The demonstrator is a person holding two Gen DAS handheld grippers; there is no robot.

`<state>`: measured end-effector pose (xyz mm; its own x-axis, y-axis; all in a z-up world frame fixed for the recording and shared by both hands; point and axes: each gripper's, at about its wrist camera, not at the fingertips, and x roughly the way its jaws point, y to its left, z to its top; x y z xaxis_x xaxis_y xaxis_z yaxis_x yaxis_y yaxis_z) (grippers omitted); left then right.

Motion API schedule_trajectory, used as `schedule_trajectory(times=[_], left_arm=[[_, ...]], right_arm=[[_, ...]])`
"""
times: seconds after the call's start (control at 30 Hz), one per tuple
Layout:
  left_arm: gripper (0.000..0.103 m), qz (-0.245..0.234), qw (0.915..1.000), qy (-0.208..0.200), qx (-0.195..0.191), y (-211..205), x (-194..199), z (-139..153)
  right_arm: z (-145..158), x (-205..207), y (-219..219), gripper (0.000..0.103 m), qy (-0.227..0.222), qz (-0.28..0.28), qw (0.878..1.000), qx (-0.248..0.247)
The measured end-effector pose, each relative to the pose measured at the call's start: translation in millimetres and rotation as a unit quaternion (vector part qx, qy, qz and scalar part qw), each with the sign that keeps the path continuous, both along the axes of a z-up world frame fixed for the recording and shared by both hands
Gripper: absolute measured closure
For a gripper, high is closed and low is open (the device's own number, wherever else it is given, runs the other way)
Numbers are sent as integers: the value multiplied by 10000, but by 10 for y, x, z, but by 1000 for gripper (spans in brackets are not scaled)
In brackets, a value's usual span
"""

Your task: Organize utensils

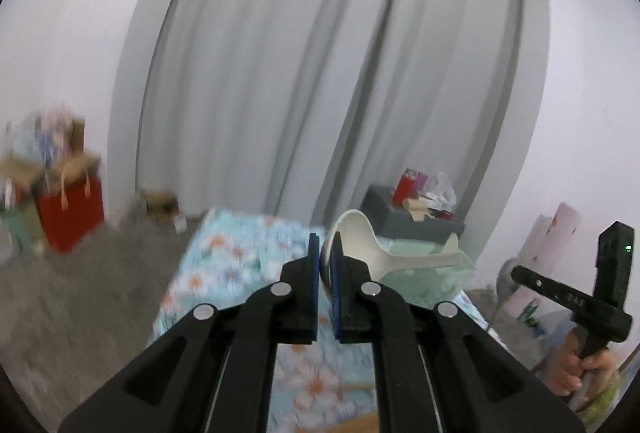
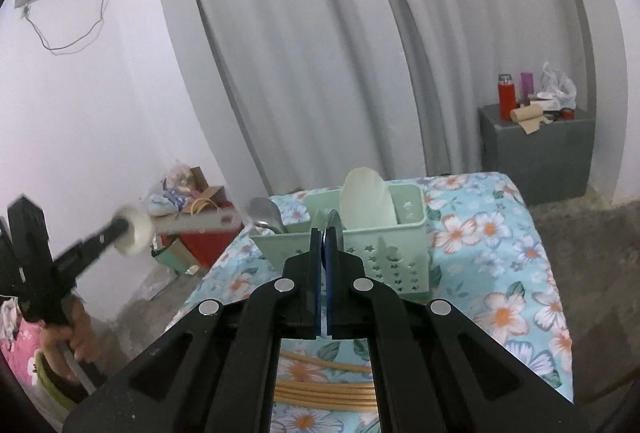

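My left gripper is shut on a white plastic ladle, held by its bowl in the air, handle pointing right. It also shows in the right wrist view, left of the table. A mint green utensil caddy stands on the floral tablecloth; it holds a white rice paddle and a metal spoon. My right gripper is shut on a thin metal utensil whose end shows above its pads, just in front of the caddy. The right gripper also appears at the far right of the left wrist view.
Several wooden chopsticks lie on the cloth near the front. A grey cabinet with bottles stands at the back right. Bags and boxes sit on the floor by the left wall. Grey curtains hang behind.
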<state>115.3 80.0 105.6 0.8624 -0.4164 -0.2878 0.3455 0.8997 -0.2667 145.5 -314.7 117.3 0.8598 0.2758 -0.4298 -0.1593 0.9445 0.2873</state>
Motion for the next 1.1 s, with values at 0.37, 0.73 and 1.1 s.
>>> schedule_trajectory(times=[0.37,0.73,1.1], left_arm=[[99,384,9716,-784,2198,-689,256,192],[96,23,9420,-583,3304,-1175,647,-25],[66,-729,9821,-335,1705,-1099,823,136]], right_arm=[[-81,25,-6,103,-35,21,10000,-70],[-74,5,6,103,15,54,10000,-78],[-34,6,-62,103,59,-4,10000,0]])
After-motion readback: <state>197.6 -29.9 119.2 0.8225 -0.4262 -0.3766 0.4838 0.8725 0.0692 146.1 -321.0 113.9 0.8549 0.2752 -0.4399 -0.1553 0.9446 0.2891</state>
